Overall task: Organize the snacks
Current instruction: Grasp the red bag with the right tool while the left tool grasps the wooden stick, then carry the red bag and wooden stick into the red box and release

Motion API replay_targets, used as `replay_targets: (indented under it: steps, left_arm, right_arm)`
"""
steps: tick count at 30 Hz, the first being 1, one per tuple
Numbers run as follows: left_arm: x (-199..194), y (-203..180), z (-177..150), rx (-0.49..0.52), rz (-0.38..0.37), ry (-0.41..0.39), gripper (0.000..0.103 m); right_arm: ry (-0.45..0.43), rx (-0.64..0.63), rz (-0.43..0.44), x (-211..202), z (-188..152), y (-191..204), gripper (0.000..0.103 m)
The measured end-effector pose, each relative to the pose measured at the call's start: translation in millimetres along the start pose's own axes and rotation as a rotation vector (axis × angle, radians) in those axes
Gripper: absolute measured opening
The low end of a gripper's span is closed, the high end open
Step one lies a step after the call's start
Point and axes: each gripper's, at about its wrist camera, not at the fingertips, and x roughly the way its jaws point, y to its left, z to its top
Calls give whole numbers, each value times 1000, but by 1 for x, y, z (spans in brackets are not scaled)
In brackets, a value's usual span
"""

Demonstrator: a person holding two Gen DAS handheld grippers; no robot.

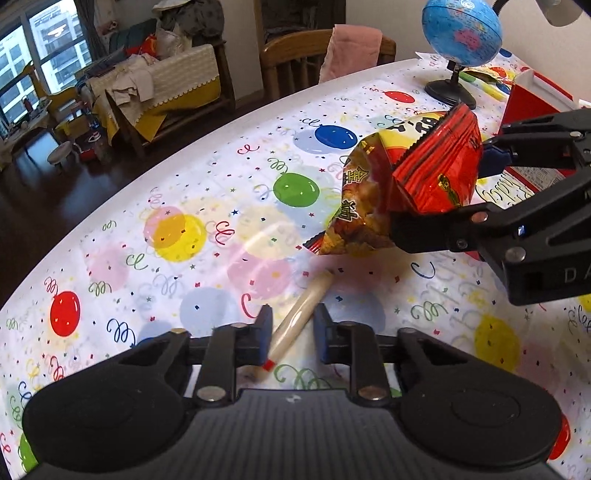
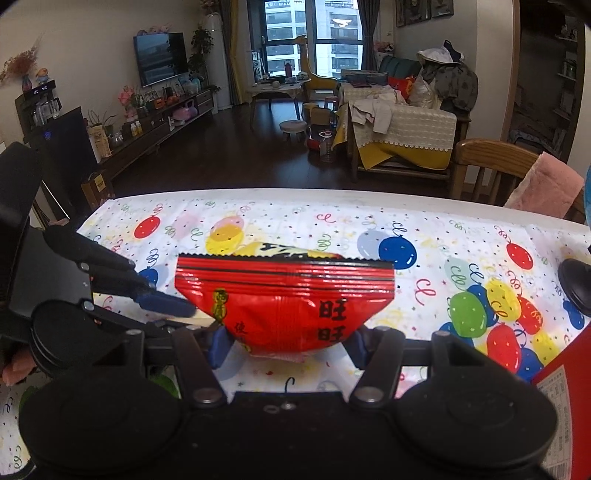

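**Two snacks in hand, the box to our right**

While our left gripper [image 1: 291, 334] sits low over the balloon-print tablecloth [image 1: 207, 192], its jaws are drawn narrow around a pale sausage stick [image 1: 301, 317]; the pads look to be touching its sides, though we cannot be sure they press. Our right gripper [image 2: 290, 343] holds the red snack bag [image 2: 284, 306] by its lower end, clear of the table. Beyond the bag stand a red box [image 1: 532, 96] and a globe [image 1: 461, 31]. We judge this the pick-up step. Next we must firm the left grip, lift the stick level, and carry both snacks toward the box, probably the place for them.
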Motion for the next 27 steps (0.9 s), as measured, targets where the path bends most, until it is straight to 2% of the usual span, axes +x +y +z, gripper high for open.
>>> replay_targets:
  steps: [6, 9, 17, 27]
  left_arm:
    - [-2, -19, 1, -101, 93, 16, 12]
    - [-4, -27, -1, -167, 138, 17, 11]
    - [-21, -33, -20, -432, 206, 6, 11]
    - [-64, -74, -45, -547, 225, -6, 10]
  right_arm:
    - [4, 11, -27, -12, -6, -3, 58]
    - [22, 30, -47, -20, -11, -8, 58]
    - [52, 44, -93, -56, -34, -21, 58]
    - [84, 22, -93, -107, -63, -30, 58]
